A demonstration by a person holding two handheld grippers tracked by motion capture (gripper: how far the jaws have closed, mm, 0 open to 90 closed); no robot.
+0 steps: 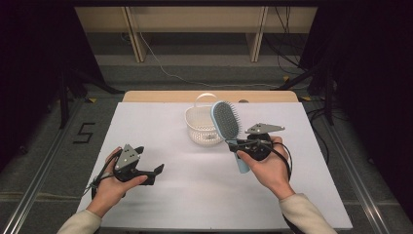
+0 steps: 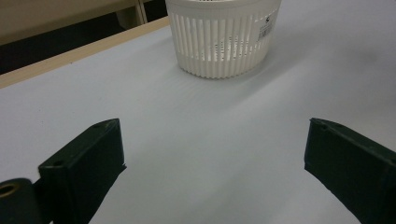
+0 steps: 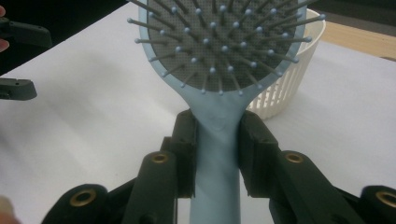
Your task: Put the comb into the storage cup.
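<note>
— High view: what sits on the table (image 1: 160,204)?
— A white basket (image 1: 199,127) at the far middle.
— And the hairbrush (image 1: 226,122)?
— Right gripper (image 1: 240,145) clamps its handle just beside the basket. Left gripper (image 1: 155,171) gapes, holding nothing.

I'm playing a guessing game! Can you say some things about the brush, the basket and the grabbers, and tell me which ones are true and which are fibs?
1. The right gripper is clamped on the blue hairbrush at its handle. True.
2. The hairbrush lies flat inside the white basket. False: it is held up, its head in front of the basket.
3. The left gripper is holding the basket. False: its jaws are wide open over the bare white table.
4. The basket has slotted sides. True.
</note>
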